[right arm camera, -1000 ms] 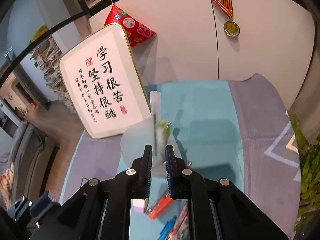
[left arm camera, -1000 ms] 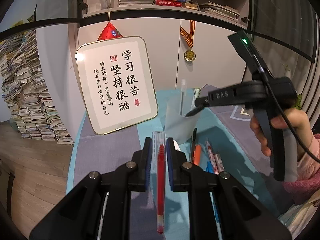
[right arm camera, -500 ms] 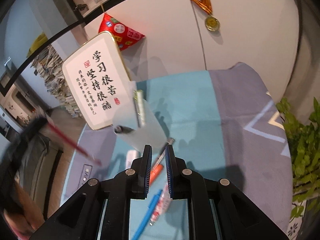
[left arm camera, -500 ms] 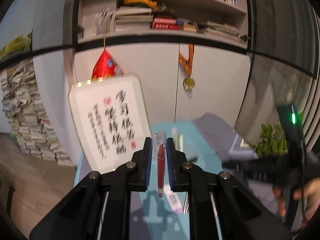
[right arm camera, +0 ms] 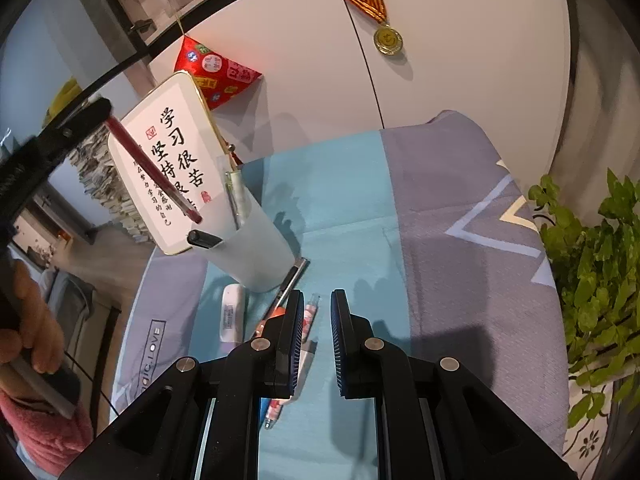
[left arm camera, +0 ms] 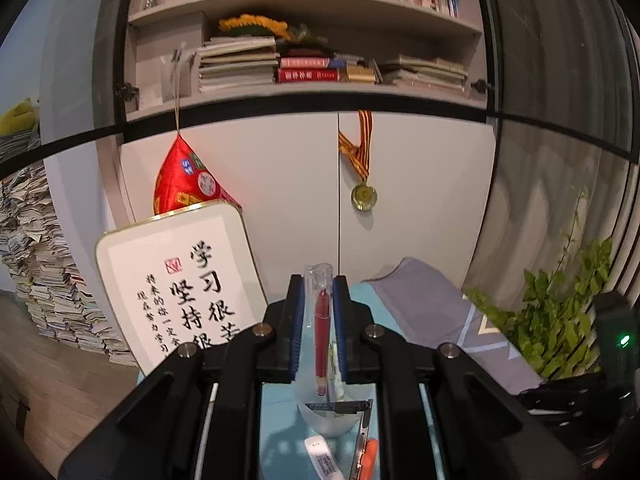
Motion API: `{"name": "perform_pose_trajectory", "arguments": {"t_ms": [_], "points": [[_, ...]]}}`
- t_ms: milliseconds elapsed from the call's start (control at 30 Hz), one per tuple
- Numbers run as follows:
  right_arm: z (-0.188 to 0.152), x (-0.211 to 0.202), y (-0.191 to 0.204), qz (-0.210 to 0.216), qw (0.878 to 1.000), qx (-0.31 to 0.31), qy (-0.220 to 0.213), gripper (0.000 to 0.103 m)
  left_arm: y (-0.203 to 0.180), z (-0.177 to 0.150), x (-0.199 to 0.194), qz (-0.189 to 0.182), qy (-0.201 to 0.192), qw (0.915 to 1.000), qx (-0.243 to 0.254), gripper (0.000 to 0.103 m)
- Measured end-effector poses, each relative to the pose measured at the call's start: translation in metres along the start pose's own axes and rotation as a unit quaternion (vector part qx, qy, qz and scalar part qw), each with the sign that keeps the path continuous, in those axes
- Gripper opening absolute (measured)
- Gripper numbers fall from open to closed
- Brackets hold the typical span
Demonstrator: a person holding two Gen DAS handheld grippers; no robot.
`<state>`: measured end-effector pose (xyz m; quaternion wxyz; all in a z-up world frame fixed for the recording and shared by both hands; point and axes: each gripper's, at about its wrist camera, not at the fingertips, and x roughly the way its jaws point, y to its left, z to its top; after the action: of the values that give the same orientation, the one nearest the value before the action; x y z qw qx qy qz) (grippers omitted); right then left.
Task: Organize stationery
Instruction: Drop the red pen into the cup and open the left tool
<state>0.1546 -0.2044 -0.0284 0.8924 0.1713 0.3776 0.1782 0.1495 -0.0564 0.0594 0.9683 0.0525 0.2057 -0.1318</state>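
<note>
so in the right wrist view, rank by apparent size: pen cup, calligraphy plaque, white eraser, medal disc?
1. calligraphy plaque
2. pen cup, smaller than the plaque though it stands nearer the camera
3. white eraser
4. medal disc, farthest back on the cabinet door, so its true size against the eraser is unsure

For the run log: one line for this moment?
left hand-held gripper: shut on red pen, above cup | right hand-held gripper: shut, empty

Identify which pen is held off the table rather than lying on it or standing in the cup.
The red pen, clamped in the left gripper above the cup.
</note>
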Motion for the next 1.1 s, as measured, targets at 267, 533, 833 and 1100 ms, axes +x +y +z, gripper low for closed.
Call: {"name": "perform_pose_trajectory", "arguments": {"t_ms": [267,533,833,1100], "points": [[-0.004,0.004,-0.005,0.002,1.0,0.003,0.01,0.013,0.007,-0.027,0.034,0.008,0.058,0.9982,-0.012,0.012],[-0.01,0.008,-0.005,0.007,1.0,0.004,0.021,0.013,0.007,-0.044,0.045,0.007,0.088,0.996,-0.015,0.013],[-0.016,0.01,0.0,0.004,0.999,-0.004,0.034,0.013,-0.002,-0.052,0.032,0.022,0.078,0.9967,0.012,0.039],[-0.021,0.001,0.007,-0.001,0.999,-0.013,0.031,0.013,-0.008,-0.057,0.001,0.036,0.061,0.9972,0.024,0.044]]}}
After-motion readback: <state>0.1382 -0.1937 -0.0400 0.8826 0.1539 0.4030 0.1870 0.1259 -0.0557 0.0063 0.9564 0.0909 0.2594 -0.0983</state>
